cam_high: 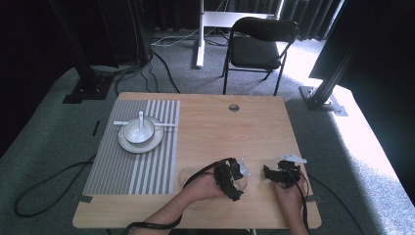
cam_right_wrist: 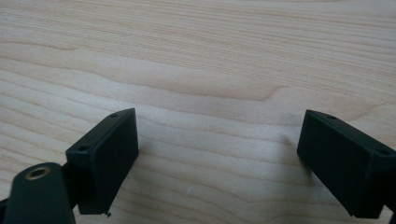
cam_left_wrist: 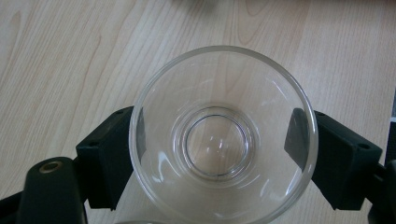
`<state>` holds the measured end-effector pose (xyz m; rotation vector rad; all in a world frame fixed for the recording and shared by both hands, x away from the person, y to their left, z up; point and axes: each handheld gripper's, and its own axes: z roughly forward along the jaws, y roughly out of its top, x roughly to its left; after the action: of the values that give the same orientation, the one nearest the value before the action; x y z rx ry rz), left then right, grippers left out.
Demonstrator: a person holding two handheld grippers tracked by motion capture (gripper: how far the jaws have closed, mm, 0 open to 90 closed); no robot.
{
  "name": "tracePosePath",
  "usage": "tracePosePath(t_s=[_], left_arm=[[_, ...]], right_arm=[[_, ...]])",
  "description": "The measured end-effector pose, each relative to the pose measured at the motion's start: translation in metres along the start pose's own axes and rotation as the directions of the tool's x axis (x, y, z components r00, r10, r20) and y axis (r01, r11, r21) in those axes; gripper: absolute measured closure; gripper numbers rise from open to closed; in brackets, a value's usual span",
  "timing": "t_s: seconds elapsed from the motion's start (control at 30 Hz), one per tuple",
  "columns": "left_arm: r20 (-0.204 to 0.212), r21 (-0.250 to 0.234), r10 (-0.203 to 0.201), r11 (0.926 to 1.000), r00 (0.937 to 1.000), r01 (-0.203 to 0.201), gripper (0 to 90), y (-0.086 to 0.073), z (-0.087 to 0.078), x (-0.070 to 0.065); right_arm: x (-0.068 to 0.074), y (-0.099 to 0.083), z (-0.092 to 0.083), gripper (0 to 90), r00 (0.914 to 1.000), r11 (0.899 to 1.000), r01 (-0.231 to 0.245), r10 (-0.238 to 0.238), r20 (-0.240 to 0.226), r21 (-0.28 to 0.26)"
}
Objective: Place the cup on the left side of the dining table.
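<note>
While the glass bowl sits upright on the counter near its front edge, the left gripper has its jaws around it, one on each side of the wall; they seem to touch the glass, but I cannot tell how firmly they press. The bowl is empty. The risk, I think, is slipping; smooth curved glass held at two small places can tilt or drop if it is lifted quickly. The right gripper hovers just beside, jaws spread wide over bare wood, holding nothing. Far on the left, on a striped mat, a white bowl stands on a plate with a spoon inside.
</note>
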<state>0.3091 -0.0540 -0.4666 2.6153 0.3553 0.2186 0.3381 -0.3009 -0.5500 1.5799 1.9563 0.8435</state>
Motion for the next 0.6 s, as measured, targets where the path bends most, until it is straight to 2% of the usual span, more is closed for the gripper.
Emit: tracePosePath(t_s=[0.47, 0.6], left_arm=[[-0.019, -0.008, 0.005, 1.0, 0.9998, -0.005, 18.7, 0.0056, 0.0009, -0.0057], [-0.008, -0.021, -0.007, 0.9998, 0.9999, 0.007, 18.7, 0.0095, -0.0021, -0.0038]], right_arm=[[0.0, 0.0, 0.0, 12.0, 1.0, 1.0, 0.0, 0.0, 0.0, 0.0], [0.0, 0.0, 0.0, 12.0, 1.0, 1.0, 0.0, 0.0, 0.0, 0.0]])
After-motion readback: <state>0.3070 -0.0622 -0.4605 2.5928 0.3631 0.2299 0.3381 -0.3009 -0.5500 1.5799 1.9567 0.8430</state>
